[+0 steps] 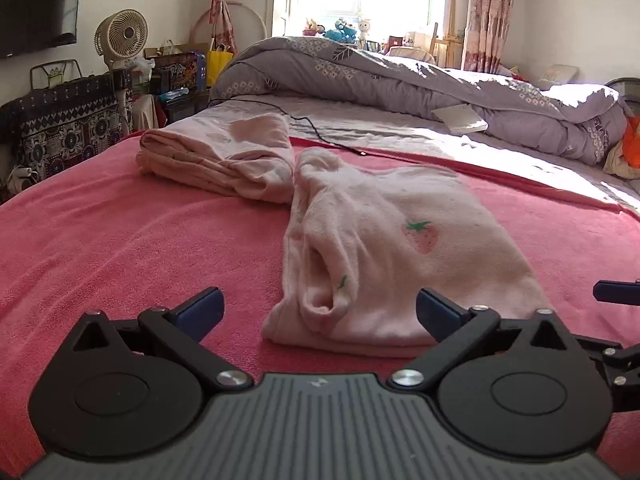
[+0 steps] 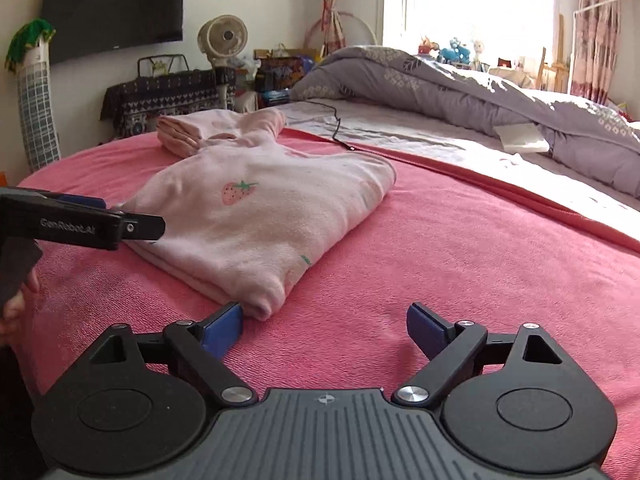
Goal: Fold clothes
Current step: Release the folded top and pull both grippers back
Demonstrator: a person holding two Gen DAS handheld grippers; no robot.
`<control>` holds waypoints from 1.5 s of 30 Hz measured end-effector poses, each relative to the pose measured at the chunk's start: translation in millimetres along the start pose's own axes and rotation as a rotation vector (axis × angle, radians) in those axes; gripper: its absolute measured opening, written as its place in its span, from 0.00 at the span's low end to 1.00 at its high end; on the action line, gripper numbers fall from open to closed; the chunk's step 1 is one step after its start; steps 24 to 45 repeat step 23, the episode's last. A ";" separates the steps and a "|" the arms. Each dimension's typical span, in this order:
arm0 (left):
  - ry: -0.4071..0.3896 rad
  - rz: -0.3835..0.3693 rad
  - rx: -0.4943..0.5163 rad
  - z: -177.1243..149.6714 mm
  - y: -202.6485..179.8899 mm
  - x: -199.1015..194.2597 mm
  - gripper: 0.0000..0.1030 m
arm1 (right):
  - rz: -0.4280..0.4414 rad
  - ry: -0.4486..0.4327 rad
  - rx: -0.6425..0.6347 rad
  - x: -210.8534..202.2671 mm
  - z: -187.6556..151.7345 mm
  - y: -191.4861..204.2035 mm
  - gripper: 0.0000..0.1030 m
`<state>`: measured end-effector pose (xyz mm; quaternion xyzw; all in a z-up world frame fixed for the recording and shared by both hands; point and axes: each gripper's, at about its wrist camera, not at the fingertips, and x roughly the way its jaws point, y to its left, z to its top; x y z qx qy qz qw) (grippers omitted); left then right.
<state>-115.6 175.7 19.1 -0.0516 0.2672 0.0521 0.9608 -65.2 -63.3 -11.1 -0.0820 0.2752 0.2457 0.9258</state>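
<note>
A pale pink garment with a strawberry print (image 1: pixel 384 248) lies folded on the pink blanket (image 1: pixel 120 248); it also shows in the right wrist view (image 2: pixel 260 216). A second folded pink garment (image 1: pixel 216 156) lies behind it, touching its far end, and shows in the right wrist view (image 2: pixel 192 128). My left gripper (image 1: pixel 320 312) is open and empty, its jaws either side of the near edge of the strawberry garment. My right gripper (image 2: pixel 324 328) is open and empty, just right of the garment's near corner, its left finger (image 2: pixel 224 328) close to the fold. The left gripper's side (image 2: pixel 84 224) shows at the garment's left edge.
A grey quilt (image 1: pixel 420 76) is heaped across the far side of the bed, with a white box (image 1: pixel 460 118) against it. A black cable (image 1: pixel 312 128) runs over the sheet. A fan (image 1: pixel 120 40) and cluttered furniture stand left of the bed.
</note>
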 end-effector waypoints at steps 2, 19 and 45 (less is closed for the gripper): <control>-0.028 -0.071 0.019 5.9 -15.9 -3.2 1.00 | -0.057 -0.003 0.025 -1.2 -2.2 -17.2 0.99; 0.054 -0.055 0.089 -9.1 -80.2 45.7 1.00 | -0.090 0.023 0.172 7.2 -21.9 -59.0 1.00; 0.048 -0.051 0.091 -9.4 -80.4 44.7 1.00 | -0.095 0.021 0.170 5.5 -22.1 -59.3 1.00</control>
